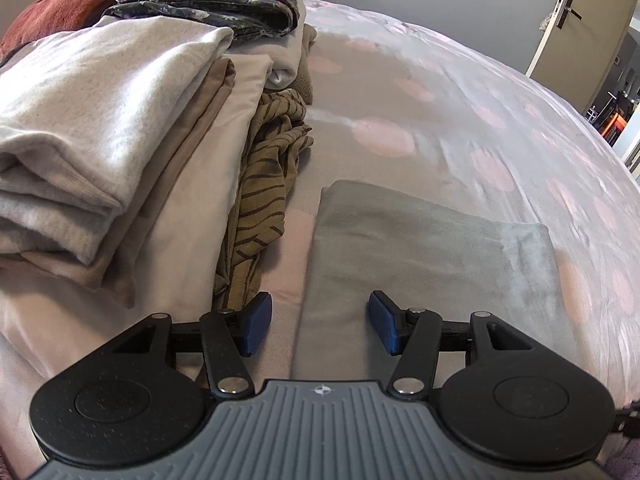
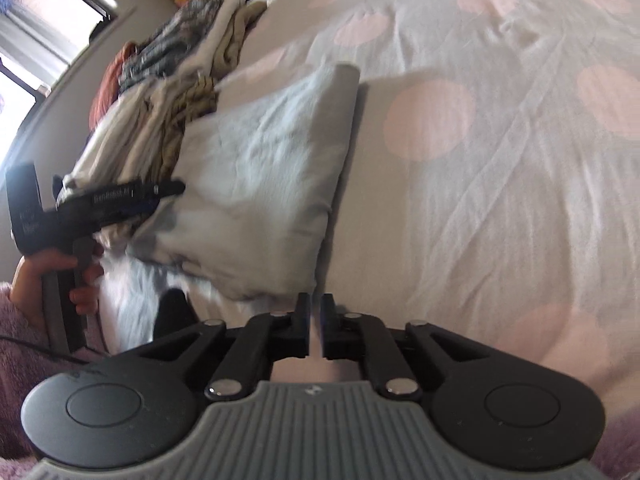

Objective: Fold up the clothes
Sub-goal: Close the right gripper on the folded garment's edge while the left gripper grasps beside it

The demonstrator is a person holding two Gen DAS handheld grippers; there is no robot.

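Broadly, the grey bedspread with pale pink dots (image 1: pixel 460 92) carried everything: a stack of folded cream, beige and dark floral clothes (image 1: pixel 120 128) along one side, and just beside it the flat, folded grey-green cotton garment (image 1: pixel 420 248). The left gripper (image 1: pixel 320 326) hung spread over that garment's near edge, pinching nothing. The right gripper (image 2: pixel 316 328) sat almost pressed together, empty, at its corner. Judging by this, the fold looked finished; next likely called for lifting it onto the stack.
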